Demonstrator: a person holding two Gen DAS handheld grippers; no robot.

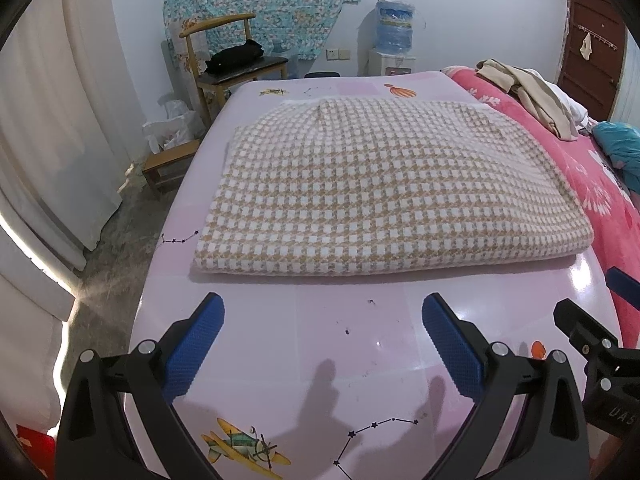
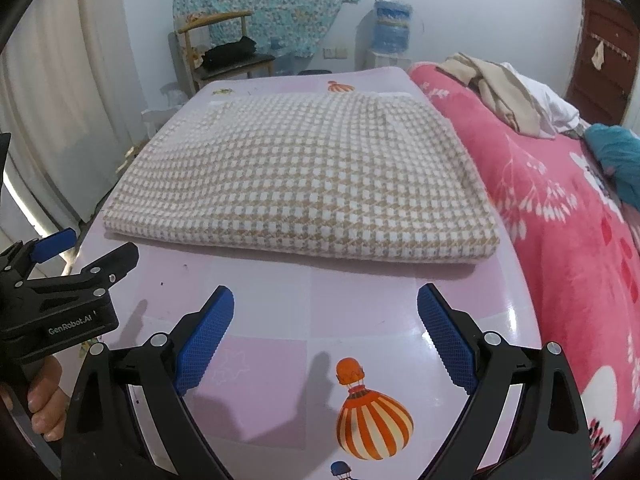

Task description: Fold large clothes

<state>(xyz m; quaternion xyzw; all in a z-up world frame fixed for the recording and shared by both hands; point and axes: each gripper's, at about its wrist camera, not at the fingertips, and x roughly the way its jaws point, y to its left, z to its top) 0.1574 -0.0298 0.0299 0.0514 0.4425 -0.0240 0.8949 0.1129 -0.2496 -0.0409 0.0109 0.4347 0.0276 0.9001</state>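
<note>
A tan-and-white checked garment (image 1: 384, 188) lies folded into a flat rectangle on a pink table (image 1: 328, 320) printed with balloons and planes. The left gripper (image 1: 323, 312) hovers over bare tabletop just in front of the fold, blue-padded jaws spread wide and holding nothing. The right gripper (image 2: 325, 304) sits beside it, jaws equally wide and empty. A pink flowered blanket (image 2: 560, 216) borders the table's right side.

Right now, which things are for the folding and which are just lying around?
For the folding: checked garment, left gripper, right gripper, pink table.

Just lying around: beige clothes, pink blanket, chair, water bottle.
</note>
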